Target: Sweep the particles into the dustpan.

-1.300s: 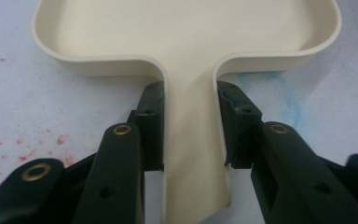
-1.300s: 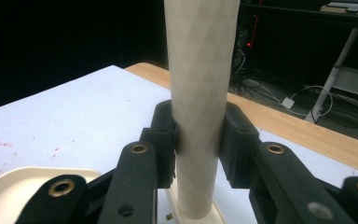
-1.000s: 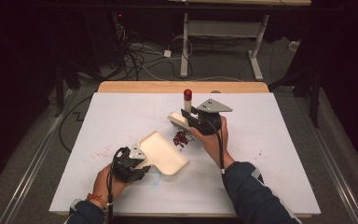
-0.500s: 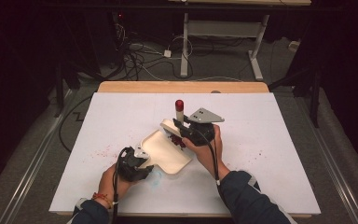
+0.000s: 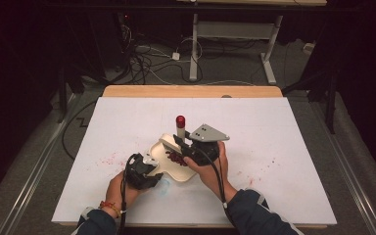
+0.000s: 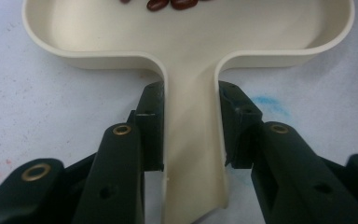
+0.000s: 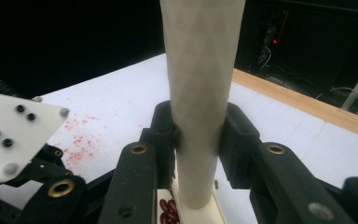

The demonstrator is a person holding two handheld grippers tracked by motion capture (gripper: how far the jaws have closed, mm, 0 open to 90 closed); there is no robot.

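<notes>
Your left gripper (image 6: 189, 140): jaws clamped on flat handle of cream dustpan (image 6: 191, 70), 1 pad each side. Dustpan lies on white table (image 5: 284, 147), tray end away from your left hand (image 5: 122, 183). Red beans (image 5: 176, 157) inside dustpan tray, few near its far wall. Your right gripper (image 7: 198, 140): jaws closed around cream brush handle (image 7: 200, 70), red cap (image 5: 180, 120) on top. Brush head (image 5: 169, 143) sits over dustpan, right above beans. Red stains (image 5: 108, 159) on table left of dustpan.

No readable text, label or number anywhere
</notes>
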